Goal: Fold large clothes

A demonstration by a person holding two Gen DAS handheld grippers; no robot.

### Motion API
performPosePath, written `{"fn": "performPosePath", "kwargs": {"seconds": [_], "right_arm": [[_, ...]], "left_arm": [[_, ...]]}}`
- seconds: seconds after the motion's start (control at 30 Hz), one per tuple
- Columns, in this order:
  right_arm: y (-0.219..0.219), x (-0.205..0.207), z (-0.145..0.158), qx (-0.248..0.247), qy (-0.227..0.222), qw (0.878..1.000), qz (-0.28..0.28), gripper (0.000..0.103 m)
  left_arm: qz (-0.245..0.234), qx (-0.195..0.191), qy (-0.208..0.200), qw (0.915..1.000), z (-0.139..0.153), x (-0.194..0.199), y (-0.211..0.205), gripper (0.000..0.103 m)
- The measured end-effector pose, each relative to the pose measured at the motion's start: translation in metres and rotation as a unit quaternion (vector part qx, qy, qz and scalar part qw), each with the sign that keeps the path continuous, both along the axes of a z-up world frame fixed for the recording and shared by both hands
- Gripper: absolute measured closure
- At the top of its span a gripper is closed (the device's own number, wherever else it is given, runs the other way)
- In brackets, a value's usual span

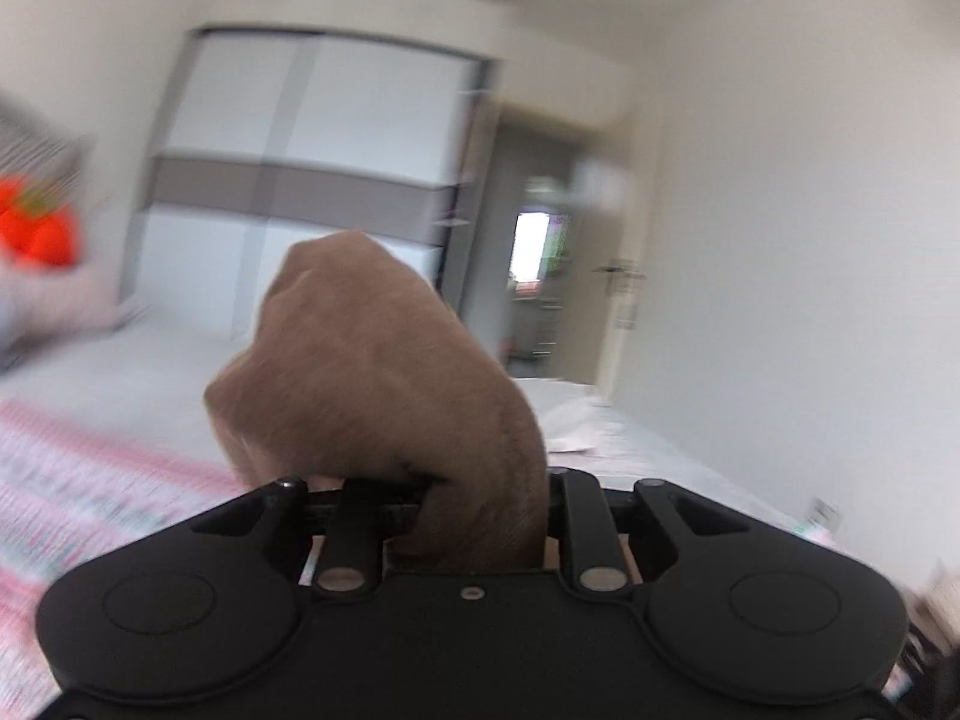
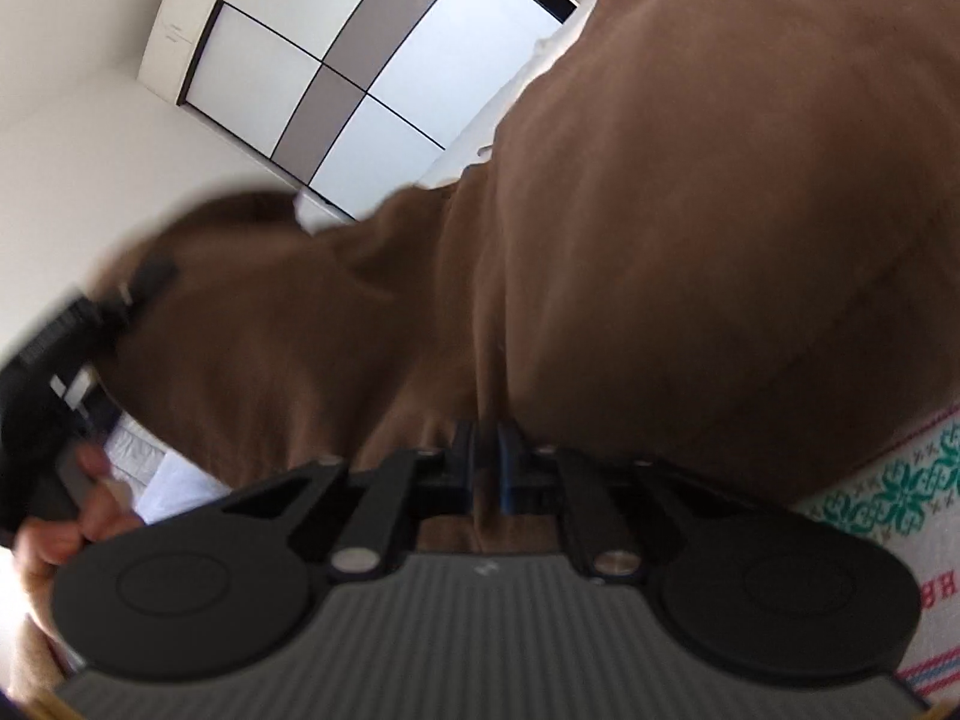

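A large brown garment [image 2: 690, 210] hangs in the air and fills most of the right wrist view. My right gripper [image 2: 487, 450] is shut on a fold of it, the cloth pinched between the two close fingers. My left gripper [image 1: 474, 498] is shut on another bunch of the brown garment [image 1: 372, 372], which bulges up over its fingers and hides them. The left gripper also shows in the right wrist view [image 2: 90, 312] at the far left, held in a hand, gripping the garment's other end.
A bed [image 1: 630, 444] with a white sheet and a pink patterned blanket [image 1: 90, 480] lies below. A white and grey wardrobe [image 1: 312, 138] stands behind it, an open doorway [image 1: 540, 276] to its right. A red soft thing [image 1: 36, 228] sits at the far left.
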State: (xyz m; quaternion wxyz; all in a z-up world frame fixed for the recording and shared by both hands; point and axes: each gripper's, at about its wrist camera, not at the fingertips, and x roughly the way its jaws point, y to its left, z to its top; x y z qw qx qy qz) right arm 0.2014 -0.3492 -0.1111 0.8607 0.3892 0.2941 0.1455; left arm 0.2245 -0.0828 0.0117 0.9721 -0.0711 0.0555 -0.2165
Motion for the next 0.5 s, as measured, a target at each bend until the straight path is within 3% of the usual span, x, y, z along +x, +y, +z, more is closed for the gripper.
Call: {"fn": "performPosePath", "kwargs": {"seconds": [0.13, 0.2, 0.3, 0.43, 0.5], "right_arm": [[-0.019, -0.006, 0.01, 0.038, 0.009, 0.999, -0.001, 0.087], [-0.045, -0.017, 0.018, 0.069, -0.008, 0.997, -0.033, 0.061], [-0.093, -0.045, 0.027, 0.11, -0.036, 0.986, -0.116, 0.034], [-0.136, -0.067, 0.019, 0.167, -0.041, 0.971, -0.167, 0.034], [-0.144, -0.072, 0.01, 0.194, -0.038, 0.964, -0.178, 0.033]], "left_arm": [[-0.093, 0.056, -0.031, 0.9936, 0.007, -0.014, -0.059, 0.081], [-0.139, 0.084, -0.033, 0.9862, 0.0, -0.019, -0.084, 0.081], [-0.206, 0.13, -0.012, 0.9699, -0.024, -0.025, -0.115, 0.081], [-0.263, 0.198, 0.045, 0.9431, -0.084, -0.03, -0.143, 0.081], [-0.268, 0.217, 0.033, 0.938, -0.102, -0.032, -0.144, 0.081]]}}
